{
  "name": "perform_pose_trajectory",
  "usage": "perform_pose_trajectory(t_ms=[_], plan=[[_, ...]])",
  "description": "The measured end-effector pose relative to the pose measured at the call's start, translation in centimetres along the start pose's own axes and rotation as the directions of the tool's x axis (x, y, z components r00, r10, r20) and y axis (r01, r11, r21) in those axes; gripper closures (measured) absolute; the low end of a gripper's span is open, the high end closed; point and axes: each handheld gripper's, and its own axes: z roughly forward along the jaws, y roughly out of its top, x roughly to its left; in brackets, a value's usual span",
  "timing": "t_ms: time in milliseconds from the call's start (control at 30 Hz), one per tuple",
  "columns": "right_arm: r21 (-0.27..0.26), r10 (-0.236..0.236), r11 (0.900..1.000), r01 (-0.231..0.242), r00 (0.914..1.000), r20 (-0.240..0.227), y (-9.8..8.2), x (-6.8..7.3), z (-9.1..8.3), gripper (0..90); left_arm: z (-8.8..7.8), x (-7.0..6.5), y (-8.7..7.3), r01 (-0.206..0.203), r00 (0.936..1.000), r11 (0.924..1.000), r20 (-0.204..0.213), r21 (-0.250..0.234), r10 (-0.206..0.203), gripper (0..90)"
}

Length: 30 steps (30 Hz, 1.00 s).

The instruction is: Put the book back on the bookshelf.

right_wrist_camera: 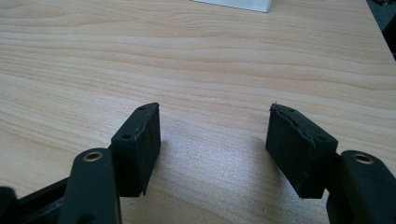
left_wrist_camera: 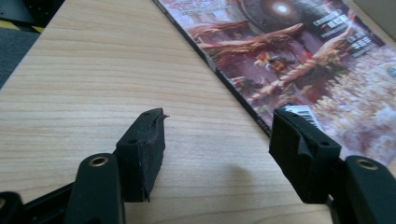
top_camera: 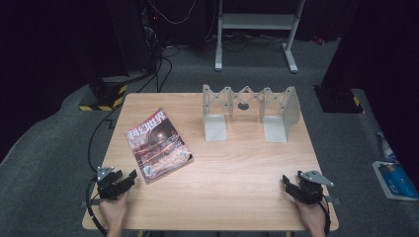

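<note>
Desk [top_camera: 237,168]: light wood top, seen whole from the high view; its near edge is cut off at the bottom of the frame between the two forearms.

Magazine [top_camera: 158,144]: lies flat on the desk at about 10 o'clock from the desk's middle, turned at a slant, cover up. Red title characters at the top; the cover art is too small to read from above. In the left gripper view its top and right side run out of frame; a barcode corner [left_wrist_camera: 301,114] is partly hidden behind the right-hand jaw.

Left gripper [top_camera: 129,177]: rests at the desk's 7 o'clock corner, jaws pointing toward 1 o'clock at the magazine's near corner. Jaws stand wide apart with nothing between them but bare wood. The tips sit just beside the magazine's edge; whether one touches it cannot be told.

Right gripper [top_camera: 285,181]: rests at the desk's 5 o'clock corner, jaws pointing toward 11 o'clock. In its own view the jaws stand wide apart over bare wood, holding nothing.

Folding rack [top_camera: 249,112]: pale grey, upright at 12 o'clock, two end plates joined by a criss-cross lattice. A small dark round part at its middle is hard to make out.

Floor surroundings: dark; cables and a pale frame at the far side, details lost in shadow.
</note>
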Motion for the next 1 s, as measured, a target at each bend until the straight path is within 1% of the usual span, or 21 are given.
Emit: perform_pose_trajectory(t_ms=[67,100,233,300,333,367,400,433,533,567,600,700,733,767,867,900,1000], plan=[[0.0,0.0,1.0,0.0,1.0,0.0,0.0,0.0,0.0,35.4,0.0,-0.1,0.1,0.004,1.0,1.0,0.001,-0.002,-0.004,35.7],[0.0,0.0,1.0,0.0,1.0,0.0,0.0,0.0,0.0,35.3,0.0,-0.4,0.3,0.013,0.9999,0.9999,0.007,-0.004,-0.013,35.6],[-0.001,0.0,1.0,0.0,1.0,-0.001,0.0,0.0,0.0,35.2,0.0,-0.8,0.5,0.013,0.9998,0.9999,0.014,-0.006,-0.013,35.4],[-0.001,0.0,1.0,0.0,1.0,-0.001,0.0,0.0,0.0,35.2,0.3,-1.3,0.8,0.033,0.9992,0.9995,0.023,0.004,-0.033,35.5],[0.0,0.002,1.0,-0.002,1.0,-0.001,0.0,0.0,0.0,35.2,0.4,-1.5,0.9,0.034,0.9991,0.9994,0.024,0.008,-0.034,35.4],[0.0,0.0,1.0,0.0,1.0,0.0,0.0,0.0,0.0,35.2,0.6,-1.7,1.0,0.025,0.9995,0.9996,0.021,0.015,-0.025,35.5],[0.0,0.0,1.0,0.0,1.0,0.0,0.0,0.0,0.0,35.2,0.6,-1.7,1.0,0.025,0.9995,0.9996,0.021,0.015,-0.025,35.4],[-0.001,0.0,1.0,0.0,1.0,-0.001,0.0,0.0,0.0,35.2,0.9,-2.1,1.2,0.022,0.9994,0.9995,0.024,0.024,-0.023,35.4],[0.0,0.002,1.0,-0.002,1.0,-0.001,0.0,0.0,0.0,35.2,1.3,-2.8,1.4,0.014,0.9997,0.9996,0.018,0.025,-0.014,36.0],[0.0,0.002,1.0,-0.002,1.0,-0.001,0.0,0.0,0.0,35.2,1.3,-2.8,1.4,0.014,0.9997,0.9996,0.018,0.025,-0.014,36.0],[-0.001,0.0,1.0,0.0,1.0,-0.001,0.0,0.0,0.0,35.2,1.7,-3.1,1.5,0.02,0.9994,0.9994,0.028,0.027,-0.021,36.0],[0.0,0.002,1.0,-0.002,1.0,-0.001,0.0,0.0,0.0,35.2,2.1,-3.3,1.5,0.029,0.9992,0.999,0.025,0.034,-0.03,36.0],[-0.001,0.0,1.0,0.0,1.0,-0.001,0.0,0.0,0.0,35.2,2.5,-3.5,1.6,0.024,0.9996,0.9983,0.013,0.053,-0.025,36.0],[-0.001,0.0,1.0,0.0,1.0,-0.001,0.0,0.0,0.0,35.2,2.5,-3.5,1.6,0.024,0.9996,0.9983,0.013,0.053,-0.025,35.9],[-0.001,0.0,1.0,0.0,1.0,-0.001,0.0,0.0,0.0,35.2,3.1,-4.2,1.8,0.002,1.0,0.9981,-0.002,0.061,-0.002,35.8],[-0.002,-0.002,1.0,0.002,1.0,-0.001,0.0,0.0,0.0,35.2,3.1,-4.2,1.8,0.002,1.0,0.9981,-0.002,0.061,-0.002,35.7],[-0.002,-0.004,1.0,0.004,1.0,-0.002,0.0,0.0,0.0,35.2,3.8,-4.6,2.0,-0.013,0.9998,0.9969,-0.014,0.077,0.015,35.4]])
